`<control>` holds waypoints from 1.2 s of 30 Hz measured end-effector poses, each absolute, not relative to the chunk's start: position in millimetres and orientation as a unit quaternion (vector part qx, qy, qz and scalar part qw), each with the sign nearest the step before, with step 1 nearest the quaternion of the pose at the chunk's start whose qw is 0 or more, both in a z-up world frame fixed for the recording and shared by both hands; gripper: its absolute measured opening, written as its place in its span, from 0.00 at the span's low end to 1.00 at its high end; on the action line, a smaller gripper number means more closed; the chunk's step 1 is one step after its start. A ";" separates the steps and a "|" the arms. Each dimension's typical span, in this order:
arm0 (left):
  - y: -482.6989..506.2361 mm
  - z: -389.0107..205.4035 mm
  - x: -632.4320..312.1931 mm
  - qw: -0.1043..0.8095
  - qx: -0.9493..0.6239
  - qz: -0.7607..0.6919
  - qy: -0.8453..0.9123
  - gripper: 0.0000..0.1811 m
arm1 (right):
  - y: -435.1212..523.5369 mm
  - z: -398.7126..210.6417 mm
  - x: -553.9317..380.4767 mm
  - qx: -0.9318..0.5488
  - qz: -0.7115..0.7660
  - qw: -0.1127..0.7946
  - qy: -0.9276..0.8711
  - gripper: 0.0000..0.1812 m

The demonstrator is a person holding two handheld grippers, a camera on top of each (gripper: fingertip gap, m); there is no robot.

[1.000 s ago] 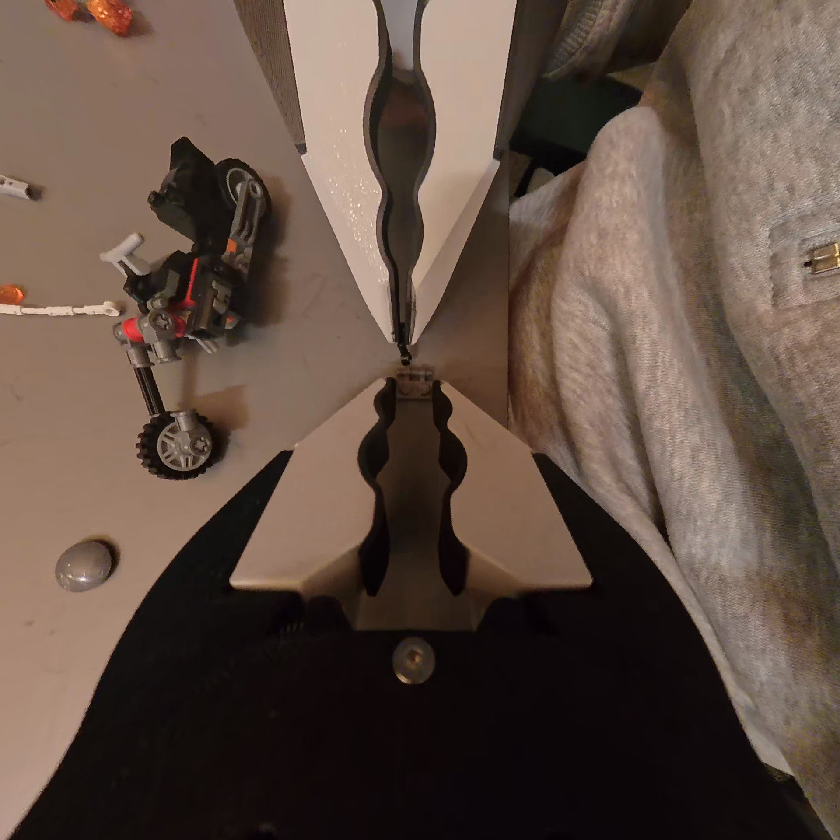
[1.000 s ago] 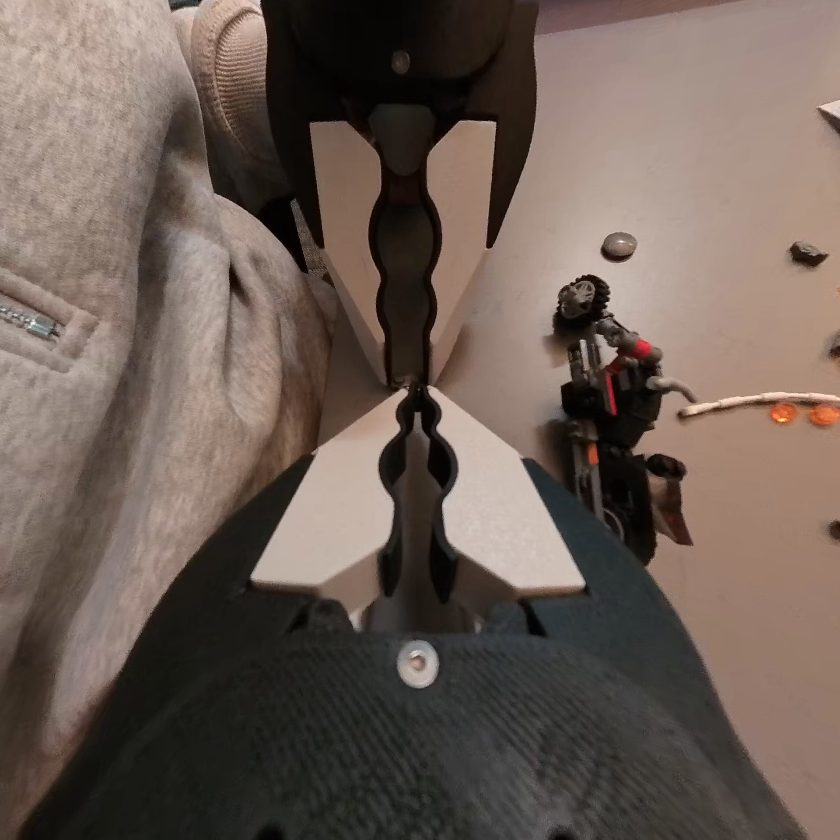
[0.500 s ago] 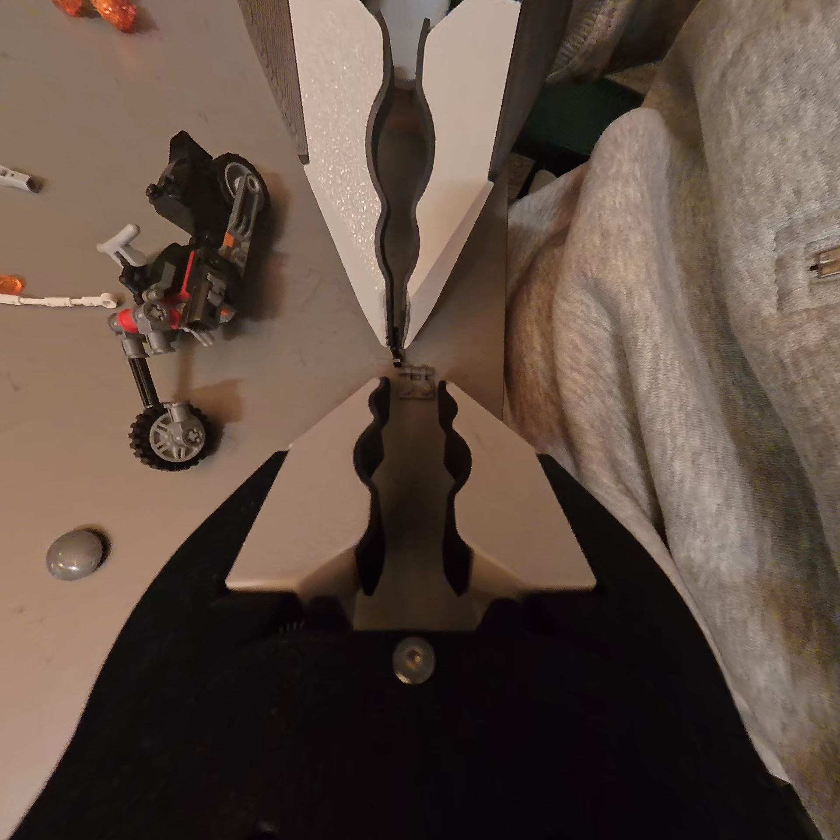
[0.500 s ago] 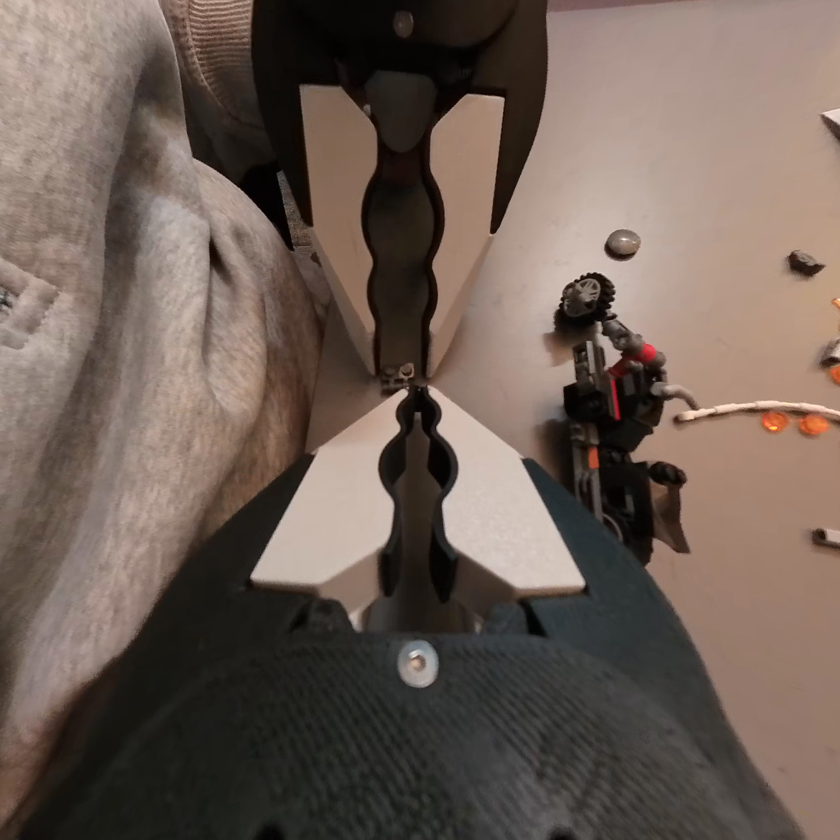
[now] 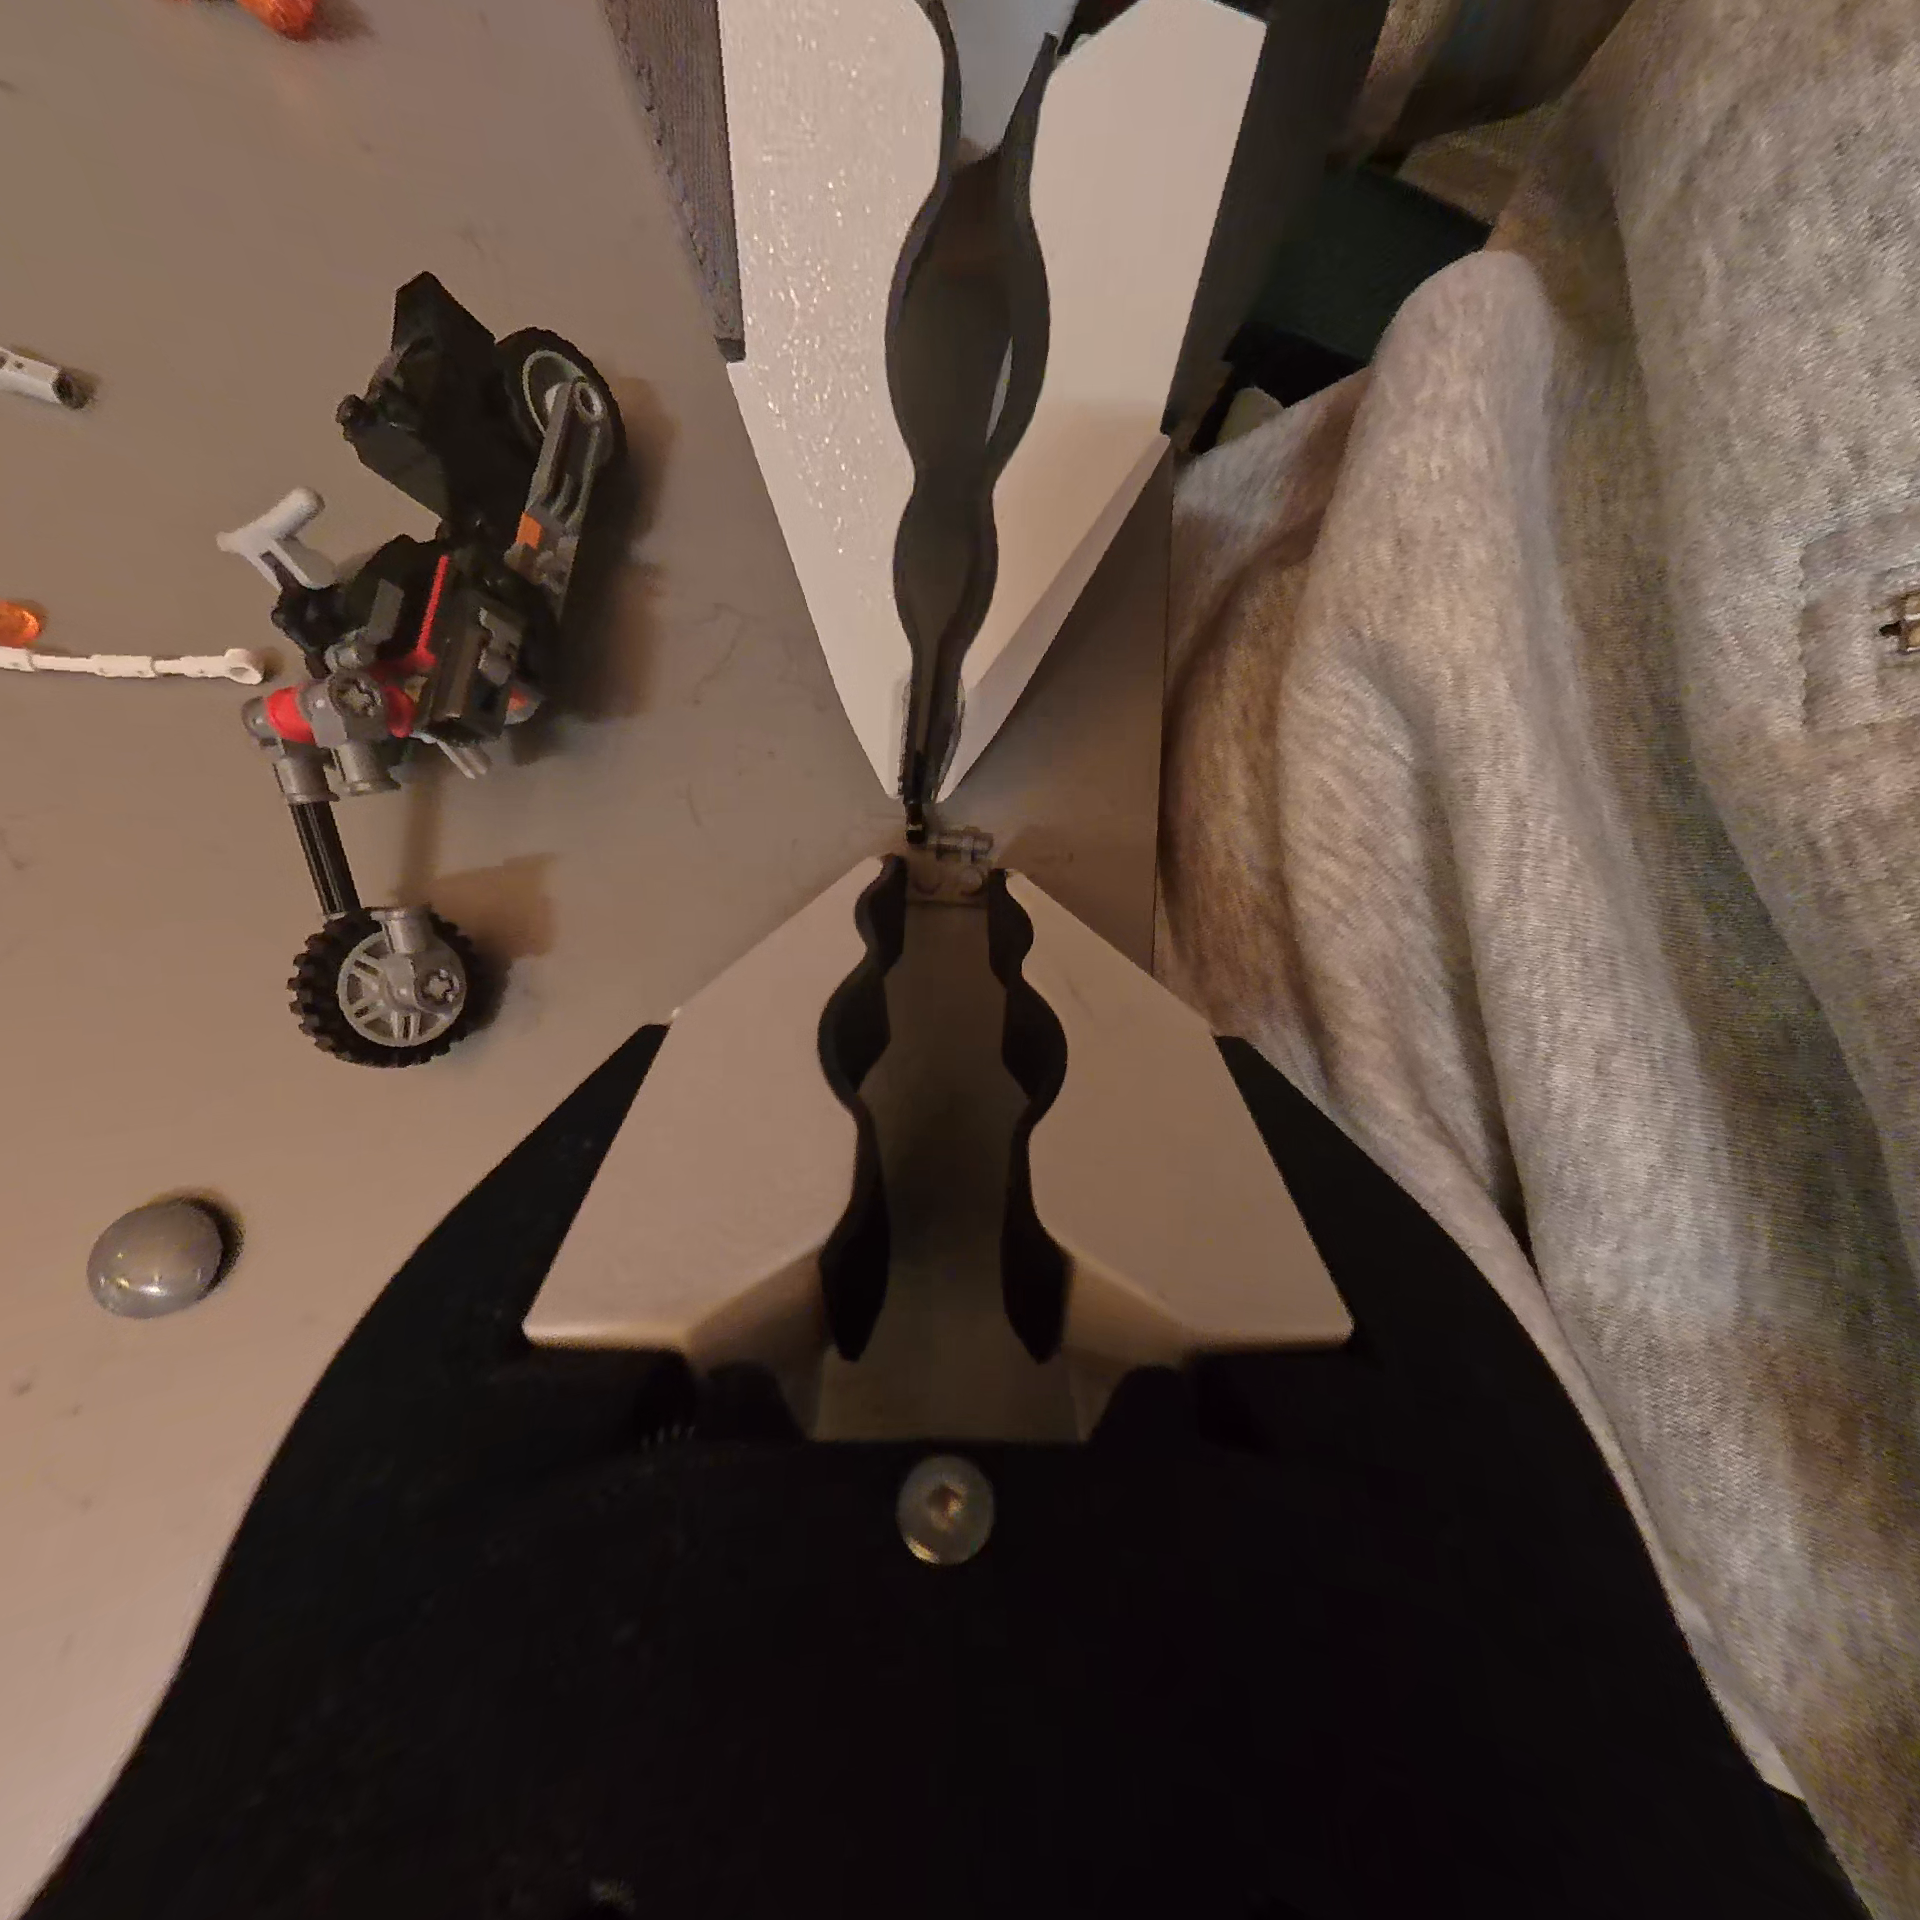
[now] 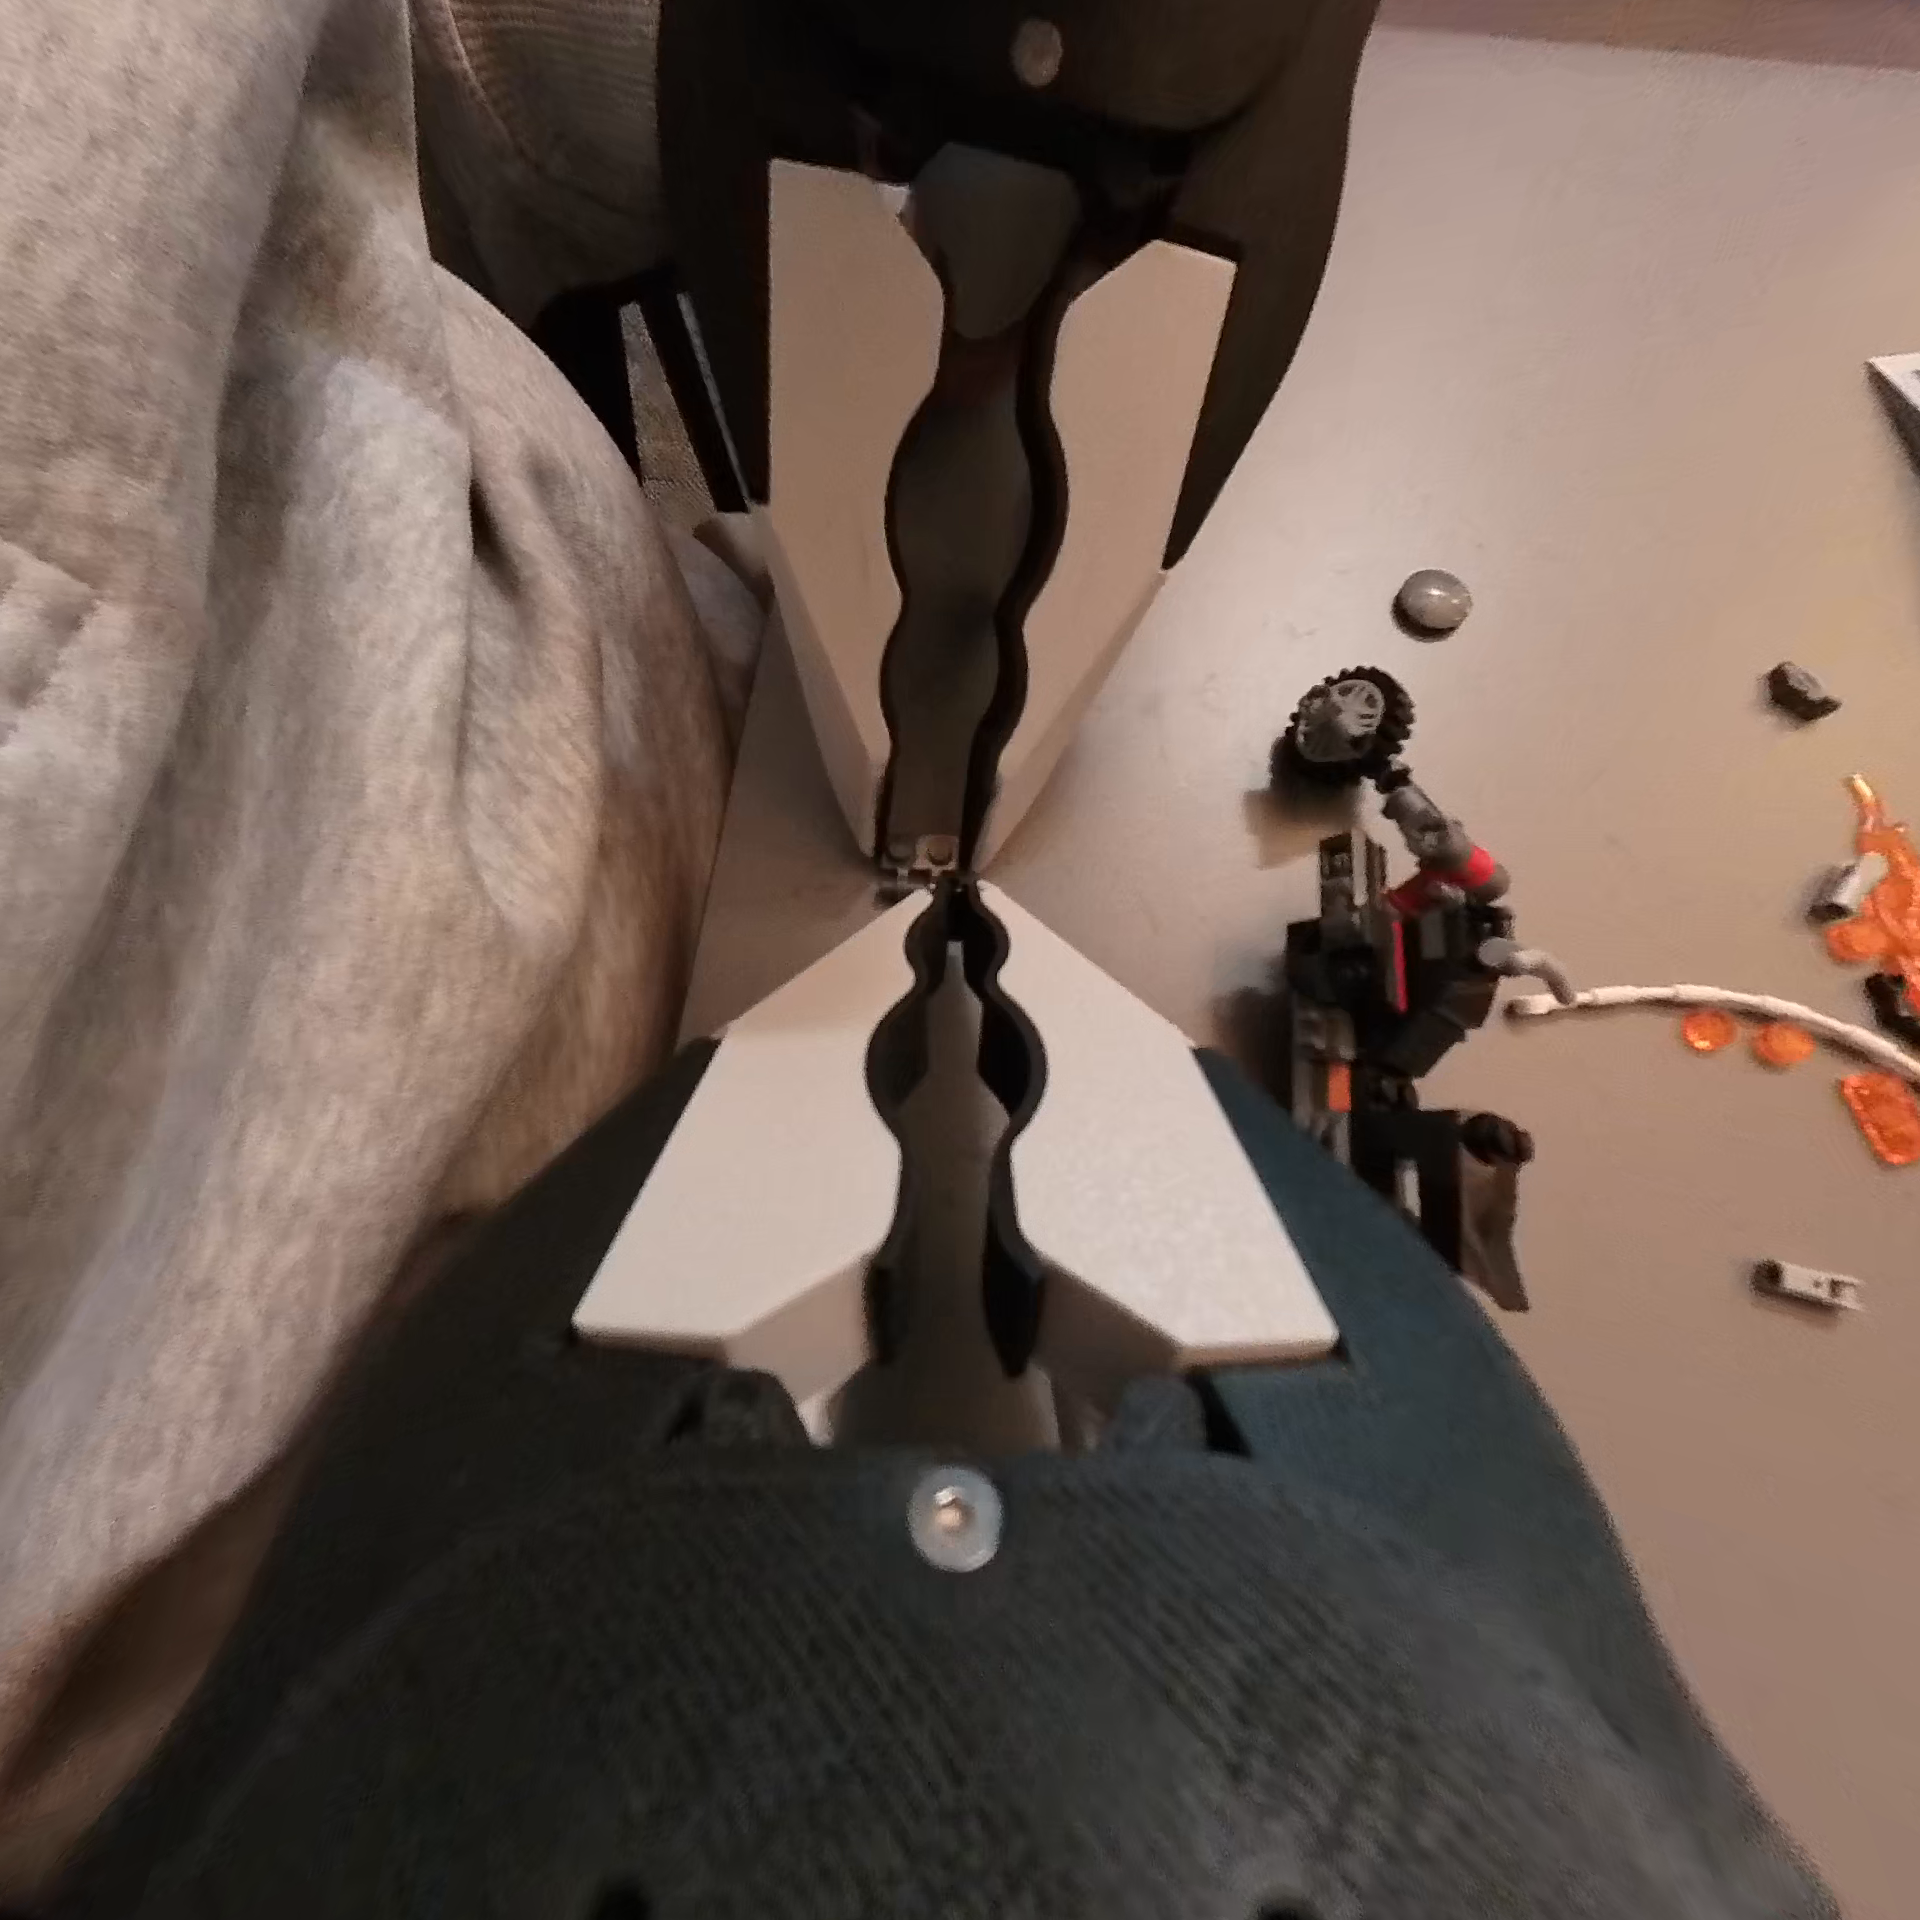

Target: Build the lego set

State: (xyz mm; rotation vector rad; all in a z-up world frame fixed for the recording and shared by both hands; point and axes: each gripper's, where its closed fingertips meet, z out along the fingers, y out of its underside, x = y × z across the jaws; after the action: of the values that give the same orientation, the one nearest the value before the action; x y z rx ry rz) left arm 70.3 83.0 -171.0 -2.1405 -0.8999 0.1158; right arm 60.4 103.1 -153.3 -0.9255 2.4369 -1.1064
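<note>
My two grippers meet tip to tip above the table's near edge. My left gripper [image 5: 948,883] is shut on a small grey studded plate [image 5: 958,854], which sticks out past its tips. It also shows in the right wrist view [image 6: 920,854], held by the left gripper [image 6: 925,836]. My right gripper [image 6: 948,906] is shut on a thin black piece [image 5: 917,808]. In the left wrist view the right gripper [image 5: 923,774] comes down from the top, and the black piece's end touches or nearly touches the plate's left corner. The part-built black, red and grey motorcycle [image 5: 436,665] lies on the table [image 6: 1382,987].
A person's grey sweatshirt [image 5: 1558,883] fills the side next to the grippers [image 6: 260,779]. Loose parts lie on the table: a grey dome [image 5: 156,1257], a white chain piece [image 5: 125,665], orange clear pieces [image 6: 1870,914] and a small grey connector [image 6: 1808,1286]. The tips of both grippers are at nearly the same place. About 12 cm separates my left fingertips from the grey dome [image 5: 156,1257].
Both grippers stay shut and tip to tip. The black piece's end has shifted slightly left against the grey plate. The right wrist view has swung, and more orange pieces show.
</note>
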 end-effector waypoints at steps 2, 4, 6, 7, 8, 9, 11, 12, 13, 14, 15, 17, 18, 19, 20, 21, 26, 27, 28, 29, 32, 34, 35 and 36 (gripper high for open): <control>82.9 -171.0 70.3 0.398 -0.844 0.043 -0.357 0.08 | 103.4 -153.4 60.5 -0.330 -0.380 0.148 0.851 0.00; 82.9 -170.9 70.3 0.398 -0.844 0.042 -0.357 0.08 | 103.4 -153.5 60.6 -0.337 -0.372 0.140 0.853 0.00; 82.9 -171.0 70.2 0.399 -0.843 0.042 -0.359 0.08 | 103.2 -153.5 61.0 -0.343 -0.366 0.131 0.855 0.00; 82.8 -171.0 70.2 0.399 -0.843 0.042 -0.359 0.08 | 103.1 -153.7 61.1 -0.344 -0.362 0.129 0.857 0.00; 82.8 -171.0 70.2 0.399 -0.842 0.042 -0.360 0.08 | 103.1 -153.8 61.0 -0.343 -0.359 0.127 0.859 0.00; 82.7 -171.0 70.1 0.399 -0.842 0.042 -0.361 0.08 | 103.0 -153.9 61.0 -0.342 -0.356 0.126 0.861 0.00; 82.7 -171.1 70.1 0.399 -0.842 0.042 -0.361 0.08 | 102.7 -154.4 61.0 -0.339 -0.351 0.125 0.864 0.00; 82.7 -171.1 70.2 0.399 -0.842 0.042 -0.361 0.08 | 102.4 -154.6 60.9 -0.339 -0.349 0.123 0.865 0.00; 82.7 -171.1 70.2 0.399 -0.842 0.041 -0.362 0.08 | 102.1 -154.8 60.8 -0.338 -0.348 0.122 0.866 0.00; 82.7 -171.0 70.1 0.399 -0.841 0.041 -0.362 0.08 | 101.8 -154.9 60.8 -0.337 -0.346 0.122 0.867 0.00; 82.7 -171.1 70.2 0.399 -0.841 0.040 -0.362 0.08 | 101.5 -155.1 60.8 -0.336 -0.345 0.122 0.868 0.00; 82.6 -171.1 70.3 0.400 -0.841 0.039 -0.363 0.08 | 101.4 -155.7 60.8 -0.334 -0.340 0.123 0.870 0.00; 82.6 -171.2 70.2 0.400 -0.841 0.039 -0.363 0.08 | 101.6 -156.4 60.7 -0.334 -0.336 0.124 0.872 0.00; 82.7 -171.1 70.3 0.400 -0.840 0.039 -0.364 0.08 | 102.0 -157.1 60.5 -0.334 -0.333 0.124 0.873 0.00; 82.6 -171.2 70.2 0.400 -0.840 0.039 -0.364 0.08 | 102.5 -158.5 60.6 -0.335 -0.328 0.124 0.875 0.00; 82.6 -171.2 70.2 0.400 -0.840 0.038 -0.365 0.08 | 102.8 -159.7 60.5 -0.336 -0.324 0.122 0.876 0.00; 82.5 -171.2 70.2 0.400 -0.840 0.040 -0.364 0.08 | 101.6 -161.0 59.8 -0.335 -0.326 0.116 0.876 0.00; 82.5 -171.2 70.3 0.400 -0.840 0.039 -0.364 0.08 | 101.2 -161.1 59.9 -0.334 -0.327 0.117 0.877 0.00; 82.5 -171.1 70.3 0.400 -0.840 0.039 -0.364 0.08 | 100.9 -161.2 60.0 -0.332 -0.328 0.118 0.877 0.00; 82.5 -171.2 70.2 0.400 -0.840 0.040 -0.364 0.08 | 100.5 -161.2 60.1 -0.330 -0.329 0.120 0.877 0.00; 82.5 -171.1 70.3 0.400 -0.840 0.039 -0.364 0.08 | 99.2 -161.1 60.9 -0.325 -0.339 0.121 0.875 0.00; 82.6 -171.0 70.6 0.401 -0.840 0.039 -0.364 0.08 | 98.0 -160.8 60.4 -0.322 -0.345 0.124 0.873 0.00; 82.7 -170.9 70.8 0.402 -0.840 0.038 -0.363 0.08 | 96.7 -159.7 59.7 -0.316 -0.349 0.128 0.873 0.01; 82.7 -170.7 70.8 0.402 -0.839 0.036 -0.364 0.08 | 95.1 -158.1 58.9 -0.310 -0.355 0.133 0.872 0.02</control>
State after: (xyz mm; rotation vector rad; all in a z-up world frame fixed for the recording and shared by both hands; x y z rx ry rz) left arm 70.8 82.7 -170.7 -2.1210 -0.9192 0.0912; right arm 58.9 95.1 -158.1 -0.8987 2.5301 -1.0288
